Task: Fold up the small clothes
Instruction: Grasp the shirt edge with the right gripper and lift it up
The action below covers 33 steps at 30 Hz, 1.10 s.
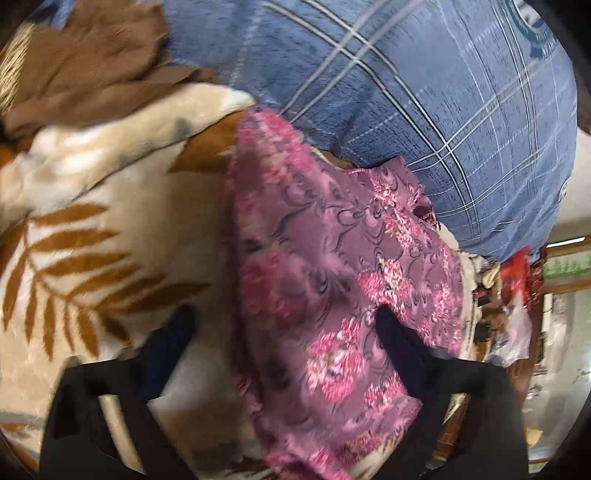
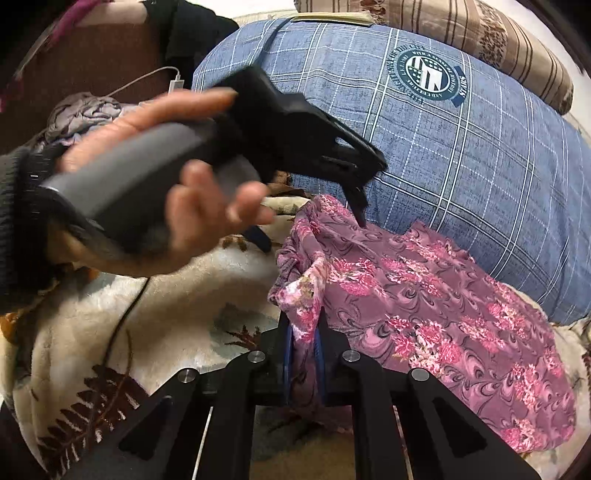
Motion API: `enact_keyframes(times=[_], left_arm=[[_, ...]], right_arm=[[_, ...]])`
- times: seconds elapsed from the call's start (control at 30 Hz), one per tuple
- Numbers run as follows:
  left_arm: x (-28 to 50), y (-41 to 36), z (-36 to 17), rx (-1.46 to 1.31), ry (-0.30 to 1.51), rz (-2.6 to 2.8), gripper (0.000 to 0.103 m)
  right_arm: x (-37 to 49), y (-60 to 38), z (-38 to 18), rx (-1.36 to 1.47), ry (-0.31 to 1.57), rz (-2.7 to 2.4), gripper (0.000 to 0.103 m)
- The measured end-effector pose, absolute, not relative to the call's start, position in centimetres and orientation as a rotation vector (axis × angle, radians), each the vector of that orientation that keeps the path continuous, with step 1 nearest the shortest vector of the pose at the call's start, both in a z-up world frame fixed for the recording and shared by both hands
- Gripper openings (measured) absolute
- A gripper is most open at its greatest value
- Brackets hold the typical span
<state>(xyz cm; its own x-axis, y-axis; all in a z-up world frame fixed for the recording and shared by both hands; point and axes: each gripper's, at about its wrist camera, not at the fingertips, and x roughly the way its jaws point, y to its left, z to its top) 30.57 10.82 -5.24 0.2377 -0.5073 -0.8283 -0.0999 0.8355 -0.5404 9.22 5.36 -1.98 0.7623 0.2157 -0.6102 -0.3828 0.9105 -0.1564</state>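
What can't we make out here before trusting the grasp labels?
- Right wrist view: the right gripper is shut on the floral garment; the cloth hides the fingertips.
- Left wrist view: motion blur; the left gripper is open, and contact with the garment is unclear.
- Garment type: bunched, partly cut off by the gripper body.
- Blue pillow logo text: too small.

A cream fleece blanket [image 1: 110,192] with brown fern leaves covers the bed. A blue plaid pillow [image 2: 443,155] bearing a round emblem [image 2: 428,75] lies at its far edge, a striped pillow [image 2: 461,26] behind, brown cloth [image 1: 85,70] nearby.
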Motion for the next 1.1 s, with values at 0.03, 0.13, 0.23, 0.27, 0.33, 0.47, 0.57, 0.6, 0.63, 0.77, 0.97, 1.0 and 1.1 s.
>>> enact_keyframes(times=[0.03,0.13,0.23,0.27,0.33,0.47,0.57,0.6,0.63,0.77,0.97,1.0,1.1], left_arm=[[30.7,10.4,-5.2,-0.546,1.318,-0.313,0.049],[30.9,9.5,-4.6,-0.504,1.315,-0.297,0.017],[30.5,9.2,-3.3,-0.502,1.275,-0.306,0.015],[30.4,9.1,-2.7,-0.504,1.263,-0.311,0.014],[30.2,8.5,-1.6,-0.488,1.243,-0.319,0.014],[29.8,5.9,0.8,-0.423,1.211,-0.328,0.014],[29.6,4.1,2.2,-0.390,1.195,-0.339,0.014],[29.5,3.2,2.6,-0.377,1.190,-0.341,0.014],[29.4,2.5,3.1,-0.365,1.186,-0.343,0.014],[29.1,-0.8,4.6,-0.314,1.173,-0.353,0.014],[29.1,-7.1,4.9,-0.216,1.180,-0.367,0.014],[29.1,-8.1,4.8,-0.195,1.182,-0.365,0.014],[29.3,-11.3,4.4,-0.138,1.188,-0.354,0.014]], right_arm=[[9.2,5.2,-1.9,-0.272,0.624,0.331,0.008],[9.0,4.1,-1.6,-0.235,0.617,0.334,0.008],[8.7,3.1,-1.0,-0.196,0.602,0.339,0.007],[8.6,2.6,-0.7,-0.181,0.594,0.339,0.007],[8.4,1.7,-0.1,-0.156,0.583,0.338,0.007],[8.1,-1.0,1.4,-0.090,0.556,0.328,0.007],[7.8,-3.6,2.5,-0.040,0.538,0.313,0.007],[7.7,-4.3,2.7,-0.025,0.534,0.310,0.007],[7.5,-5.5,3.1,-0.001,0.528,0.307,0.007],[6.8,-8.9,3.9,0.061,0.511,0.298,0.007],[5.7,-14.3,3.5,0.196,0.485,0.242,0.006],[5.7,-15.1,3.2,0.225,0.486,0.231,0.006],[5.7,-17.8,2.7,0.329,0.495,0.209,0.006]])
